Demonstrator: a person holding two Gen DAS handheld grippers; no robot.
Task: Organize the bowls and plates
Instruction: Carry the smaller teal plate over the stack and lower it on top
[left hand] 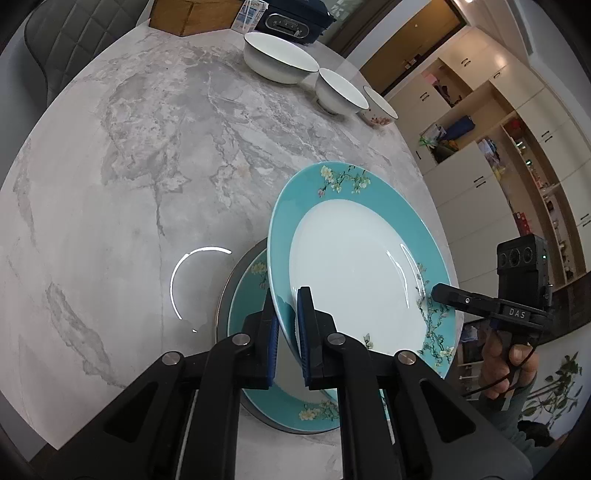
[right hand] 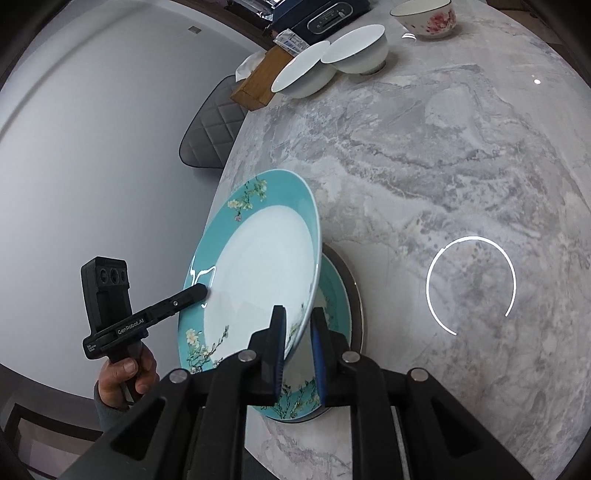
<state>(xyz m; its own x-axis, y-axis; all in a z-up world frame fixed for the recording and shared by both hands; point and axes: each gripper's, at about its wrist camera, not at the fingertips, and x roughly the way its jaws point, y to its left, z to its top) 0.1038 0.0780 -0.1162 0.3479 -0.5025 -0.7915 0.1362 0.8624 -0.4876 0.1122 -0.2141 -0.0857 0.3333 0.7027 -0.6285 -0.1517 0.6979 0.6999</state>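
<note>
A teal-rimmed plate [left hand: 354,266] [right hand: 258,258] with a white centre and blossom pattern hangs tilted over the table, held from both sides. My left gripper [left hand: 286,306] [right hand: 201,291] is shut on its near rim. My right gripper [right hand: 297,317] [left hand: 437,290] is shut on the opposite rim. Just beneath lies a second matching teal plate [left hand: 251,291] [right hand: 332,295], flat on a grey disc [left hand: 221,295] [right hand: 354,288]. At the table's far side stand a large white bowl [left hand: 280,55] [right hand: 303,70], a smaller white bowl [left hand: 341,92] [right hand: 358,48] and a floral bowl [left hand: 380,107] [right hand: 428,18].
The marble table [left hand: 147,166] [right hand: 443,166] has a rounded edge close behind the plates. A wooden box [left hand: 192,14] [right hand: 258,85] and a dark appliance [left hand: 295,18] [right hand: 328,16] stand at its far edge. A quilted chair [right hand: 210,125] stands beside the table.
</note>
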